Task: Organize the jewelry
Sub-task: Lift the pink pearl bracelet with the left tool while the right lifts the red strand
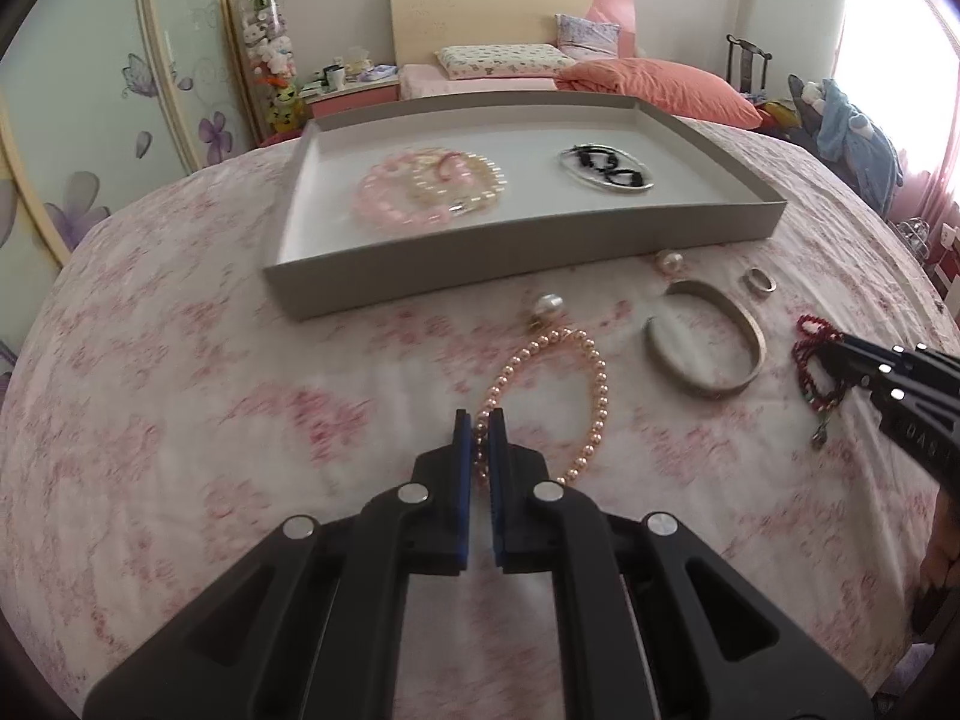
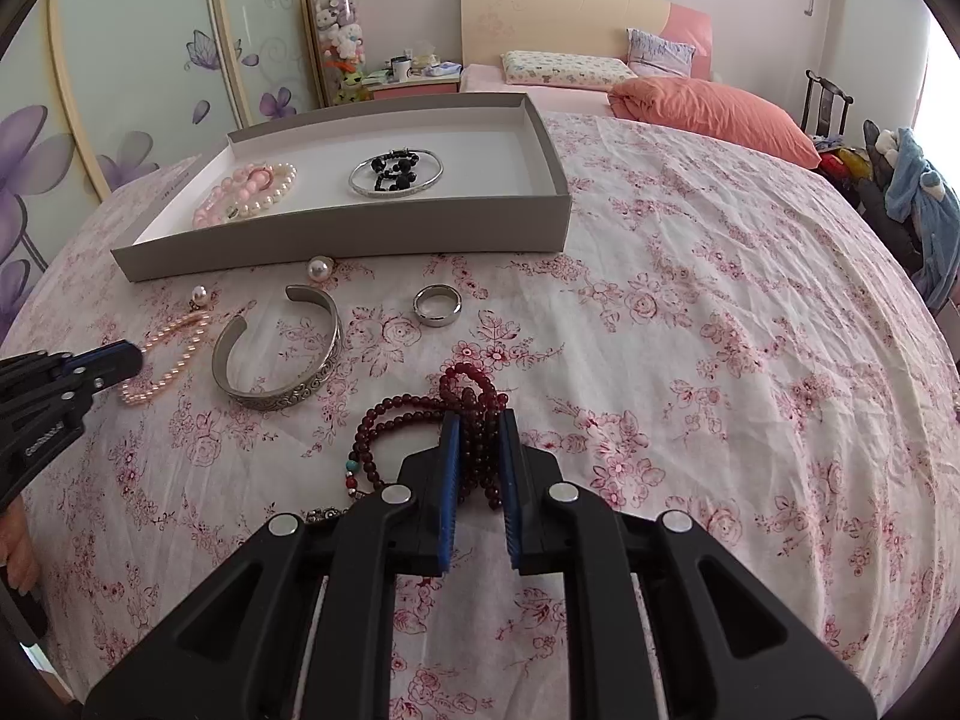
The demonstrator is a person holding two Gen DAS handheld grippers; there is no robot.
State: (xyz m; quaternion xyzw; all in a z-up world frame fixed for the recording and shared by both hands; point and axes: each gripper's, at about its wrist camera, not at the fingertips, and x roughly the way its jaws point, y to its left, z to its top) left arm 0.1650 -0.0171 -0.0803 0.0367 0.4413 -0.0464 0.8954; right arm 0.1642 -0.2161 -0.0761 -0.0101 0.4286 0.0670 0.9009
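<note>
Beyond the floral bedsheet (image 2: pixel 690 276) stands a bed with a pale headboard (image 2: pixel 540 12), an orange duvet (image 2: pixel 714 111) and pillows. Sliding wardrobe doors (image 2: pixel 138 72) with purple flowers line the far left; bright window light (image 1: pixel 888 48) enters on the right.

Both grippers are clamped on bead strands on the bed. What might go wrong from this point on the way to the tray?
1. The left gripper pinches only one side of the pink pearl bracelet; the dangling loop may snag the pearl earring touching it.
2. The right gripper holds a bunched red bead strand; loose coils might slip out or catch the silver cuff nearby.
3. Either strand may catch the tray wall.
</note>
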